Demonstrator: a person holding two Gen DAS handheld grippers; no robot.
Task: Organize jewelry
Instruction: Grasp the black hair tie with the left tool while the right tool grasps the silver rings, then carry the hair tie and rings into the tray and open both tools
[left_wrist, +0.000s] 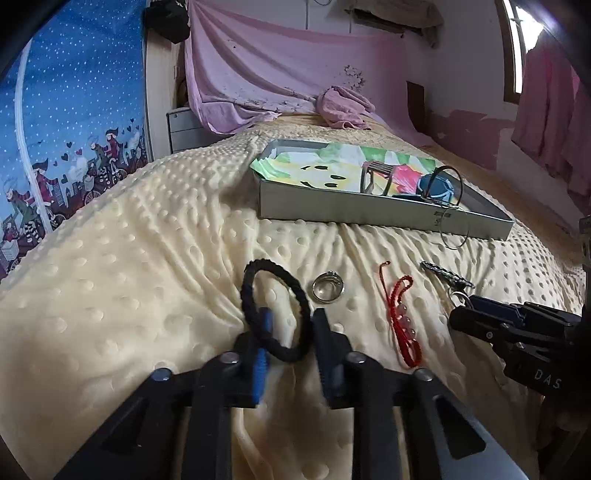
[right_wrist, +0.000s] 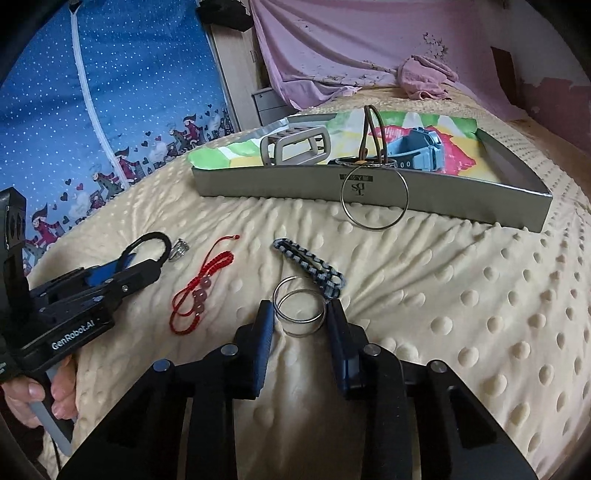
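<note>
In the left wrist view a black hair tie (left_wrist: 248, 291) lies on the cream dotted blanket (left_wrist: 129, 258). My left gripper (left_wrist: 291, 317) is over it: one finger stands inside the loop, the other just outside, and a gap shows between the pads. In the right wrist view my right gripper (right_wrist: 301, 310) has both pads against two linked metal rings (right_wrist: 301, 334), which hang on a blue-black braided strap (right_wrist: 310, 267). Between the grippers lie a red cord bracelet (right_wrist: 201, 291) with pink beads and a silver ring (right_wrist: 179, 249). The grey box (right_wrist: 277, 181) stands farther back.
A large wire hoop (right_wrist: 375, 229) leans on the box's front wall. A beige band (right_wrist: 295, 147) and a blue watch (right_wrist: 417, 147) sit inside it. A crumpled pink cloth (right_wrist: 424, 81) lies beyond. A hand (right_wrist: 29, 398) holds the left gripper's handle.
</note>
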